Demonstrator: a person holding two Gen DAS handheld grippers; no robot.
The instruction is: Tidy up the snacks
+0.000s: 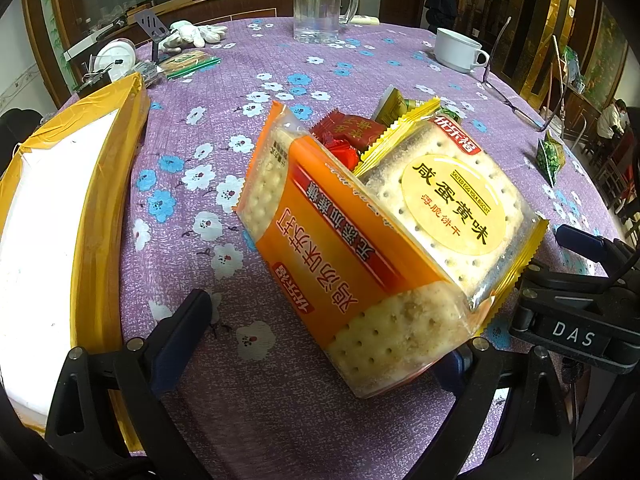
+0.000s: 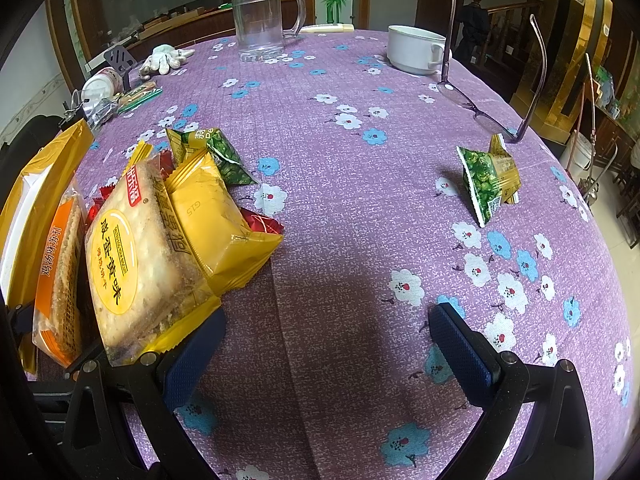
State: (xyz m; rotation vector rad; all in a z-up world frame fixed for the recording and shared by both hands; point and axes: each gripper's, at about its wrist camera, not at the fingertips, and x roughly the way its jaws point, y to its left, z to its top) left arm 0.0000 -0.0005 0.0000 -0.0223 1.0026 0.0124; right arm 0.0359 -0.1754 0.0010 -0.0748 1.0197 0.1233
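Observation:
A pile of snacks lies on the purple flowered tablecloth [image 1: 224, 400]. An orange cracker pack [image 1: 340, 264] leans under a yellow salted egg yolk biscuit pack [image 1: 452, 204], with red candy wrappers [image 1: 352, 132] behind. My left gripper [image 1: 328, 328] is open; the orange pack's near corner lies between its fingers, against the right one. My right gripper [image 2: 328, 314] is open over bare cloth, its left finger beside the biscuit pack [image 2: 128, 264] and a plain yellow bag [image 2: 216, 216]. One green pea packet [image 2: 488, 180] stands alone to the right; another [image 2: 224, 156] sits in the pile.
A yellow-taped box with a white inside [image 1: 100, 200] lies at the left. A glass mug [image 1: 320, 4], white cup [image 1: 456, 50], gloves [image 1: 192, 34], a green-edged snack pack [image 1: 188, 64] and upturned glasses [image 2: 492, 120] are farther back. The table edge curves round on the right.

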